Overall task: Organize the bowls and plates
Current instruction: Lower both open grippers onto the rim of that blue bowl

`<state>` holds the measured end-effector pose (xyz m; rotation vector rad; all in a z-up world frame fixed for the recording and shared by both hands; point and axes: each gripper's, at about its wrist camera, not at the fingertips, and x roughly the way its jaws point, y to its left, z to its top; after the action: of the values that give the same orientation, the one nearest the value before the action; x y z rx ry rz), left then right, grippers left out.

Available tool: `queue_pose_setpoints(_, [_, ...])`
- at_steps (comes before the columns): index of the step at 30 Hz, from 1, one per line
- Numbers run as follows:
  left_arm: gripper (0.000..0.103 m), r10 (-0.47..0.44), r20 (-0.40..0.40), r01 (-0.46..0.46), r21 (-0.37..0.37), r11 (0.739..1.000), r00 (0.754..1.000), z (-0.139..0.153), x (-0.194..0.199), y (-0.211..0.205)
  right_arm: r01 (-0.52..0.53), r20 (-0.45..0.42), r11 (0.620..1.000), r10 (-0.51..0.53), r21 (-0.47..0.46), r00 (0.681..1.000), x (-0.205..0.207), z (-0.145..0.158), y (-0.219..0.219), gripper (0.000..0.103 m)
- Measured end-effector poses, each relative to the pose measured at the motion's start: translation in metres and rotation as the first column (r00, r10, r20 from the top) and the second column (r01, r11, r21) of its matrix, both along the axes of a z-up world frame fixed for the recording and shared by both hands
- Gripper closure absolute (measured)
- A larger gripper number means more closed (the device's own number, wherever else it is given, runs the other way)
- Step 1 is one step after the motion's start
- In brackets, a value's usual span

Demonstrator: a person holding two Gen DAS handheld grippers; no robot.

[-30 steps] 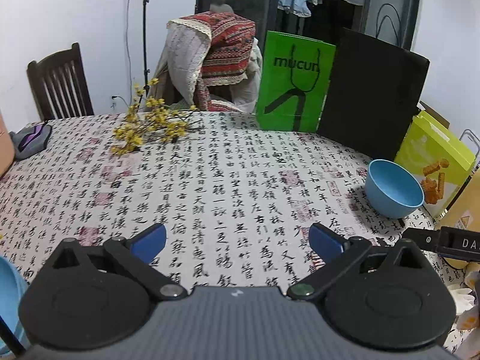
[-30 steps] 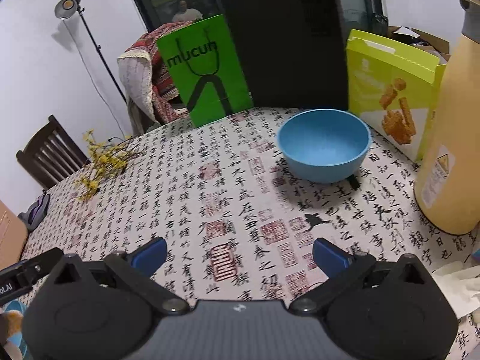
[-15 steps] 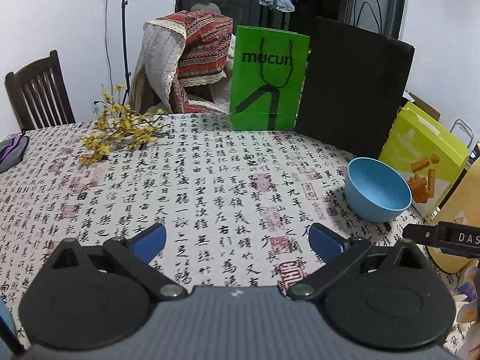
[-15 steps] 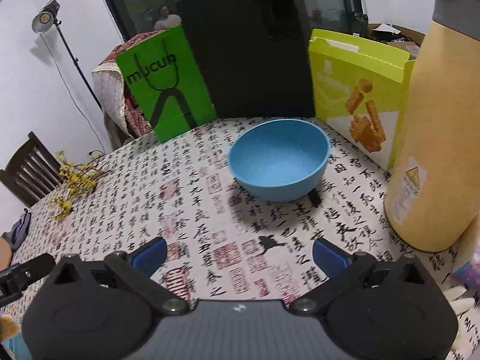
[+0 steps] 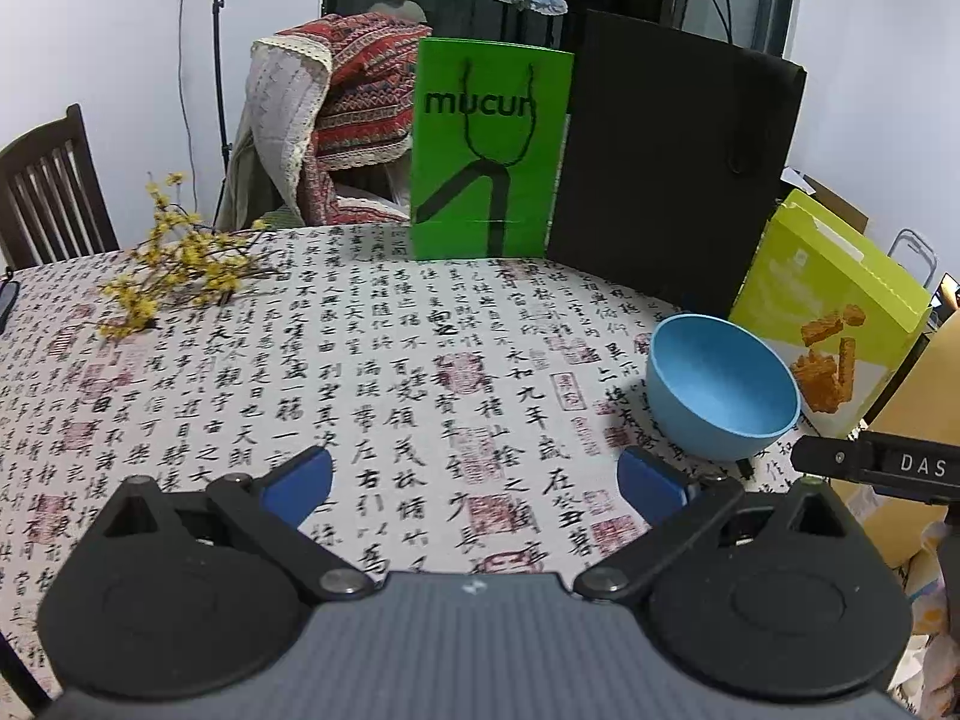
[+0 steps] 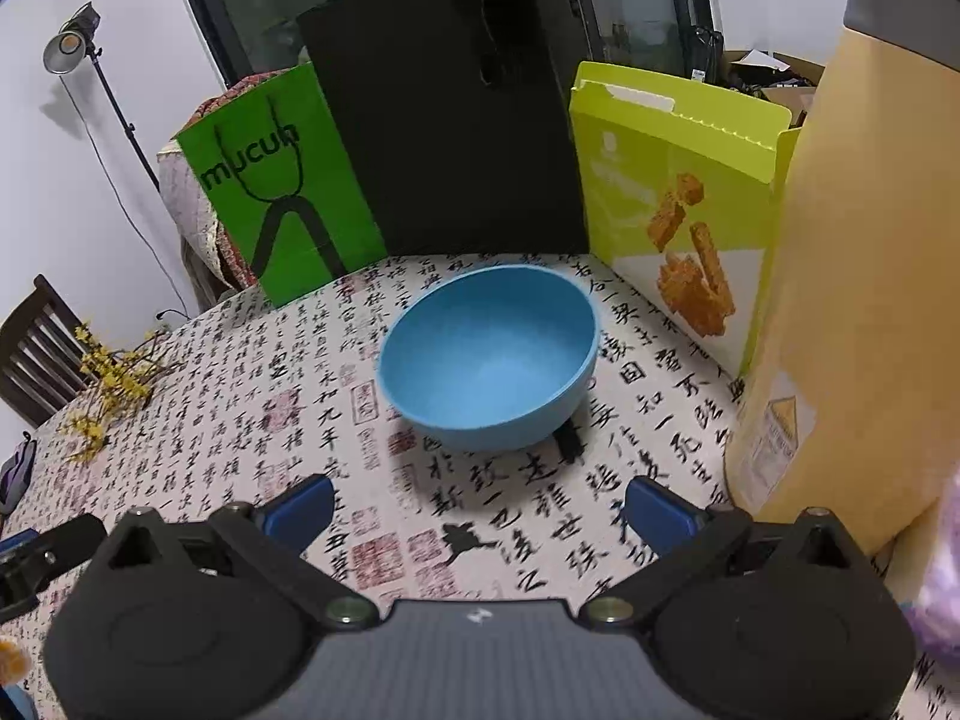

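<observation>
One blue bowl (image 6: pixel 489 360) sits upright on a round bench (image 5: pixel 360 372) covered with a cloth printed in black calligraphy and red seals. In the right wrist view the bowl lies at about 12 o'clock, just ahead of the right gripper (image 6: pixel 477 507), whose jaws are spread wide with nothing between them. In the left wrist view the same bowl (image 5: pixel 723 387) sits at about 2 o'clock, apart from the left gripper (image 5: pixel 474 480), whose jaws are also spread wide and hold nothing.

Behind the bowl, at the bench's far edge, stand a green paper bag (image 6: pixel 282 180), a black paper bag (image 6: pixel 456 120) and a yellow-green snack box (image 6: pixel 678 198). A tall tan container (image 6: pixel 864 276) stands at 3 o'clock in the right view. A spray of yellow flowers (image 5: pixel 174 258) lies at 10 o'clock in the left view, with a dark wooden chair (image 5: pixel 51 186) beyond it.
</observation>
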<state>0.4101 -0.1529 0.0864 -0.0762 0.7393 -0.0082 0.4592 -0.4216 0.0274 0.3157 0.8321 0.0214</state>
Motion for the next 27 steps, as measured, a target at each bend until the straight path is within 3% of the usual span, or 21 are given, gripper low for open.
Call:
queue_pose_setpoints(15, [0.000, -0.044, -0.013, 0.044, -0.006, 0.999, 0.999, -0.013, 0.041, -0.044, 0.011, 0.015, 1.000, -0.011, -0.013, 1.000, 0.038, -0.007, -0.029, 0.000])
queue_pose_setpoints(27, [0.000, -0.050, -0.026, 0.050, -0.017, 0.999, 0.998, -0.025, 0.065, -0.063, -0.019, 0.011, 1.000, 0.019, -0.002, 1.000, 0.062, -0.015, -0.027, 0.000])
